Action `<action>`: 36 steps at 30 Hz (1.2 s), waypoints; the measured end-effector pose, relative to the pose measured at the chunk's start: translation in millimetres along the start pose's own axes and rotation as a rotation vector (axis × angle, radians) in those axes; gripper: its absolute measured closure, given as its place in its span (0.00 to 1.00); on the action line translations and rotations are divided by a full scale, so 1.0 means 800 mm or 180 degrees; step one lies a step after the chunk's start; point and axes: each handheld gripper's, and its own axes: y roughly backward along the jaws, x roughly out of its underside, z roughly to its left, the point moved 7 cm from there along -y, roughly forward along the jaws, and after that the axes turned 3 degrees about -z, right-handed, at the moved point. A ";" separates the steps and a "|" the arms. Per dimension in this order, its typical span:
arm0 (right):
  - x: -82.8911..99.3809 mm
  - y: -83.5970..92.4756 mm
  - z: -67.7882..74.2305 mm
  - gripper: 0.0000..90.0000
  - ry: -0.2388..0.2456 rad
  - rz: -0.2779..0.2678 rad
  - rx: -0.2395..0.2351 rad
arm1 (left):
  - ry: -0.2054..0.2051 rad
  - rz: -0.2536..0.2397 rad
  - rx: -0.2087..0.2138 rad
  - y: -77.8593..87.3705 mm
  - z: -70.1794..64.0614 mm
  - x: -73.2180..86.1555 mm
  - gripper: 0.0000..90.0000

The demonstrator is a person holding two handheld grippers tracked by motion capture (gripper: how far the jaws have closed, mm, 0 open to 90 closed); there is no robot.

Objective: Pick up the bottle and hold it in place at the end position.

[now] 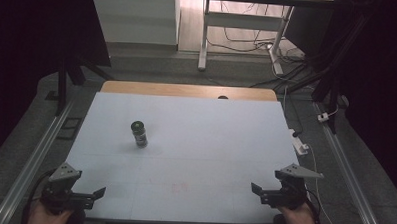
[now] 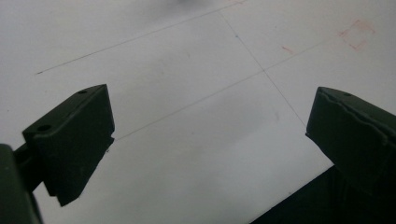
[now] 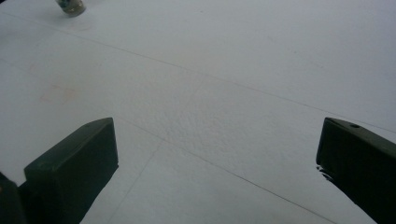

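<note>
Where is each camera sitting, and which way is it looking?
High view: above the person's side, looking forward and down on the white table; both hands and tools show.
Left gripper view: rides the left tool, looking along its open jaws at the table.
Right gripper view: rides the right tool, jaws open.
Shared: the small dark upright jar appears in the high and right gripper views.

Nothing legible here: the can's (image 1: 139, 133) label is too small and dim to read, and the table (image 1: 210, 142) carries only faint red marks
</note>
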 end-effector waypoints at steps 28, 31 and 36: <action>-0.003 -0.011 0.003 0.00 0.0011 0.0119 -0.0194 | 0.0043 0.0076 0.0061 0.000 -0.004 0.004 0.00; -0.003 -0.012 0.004 0.00 0.0032 0.0124 -0.0191 | 0.0056 0.0083 0.0075 0.000 -0.003 0.004 0.00; -0.002 -0.013 0.007 0.00 0.0115 0.0154 -0.0170 | 0.0071 0.0093 0.0116 -0.002 -0.004 0.002 0.00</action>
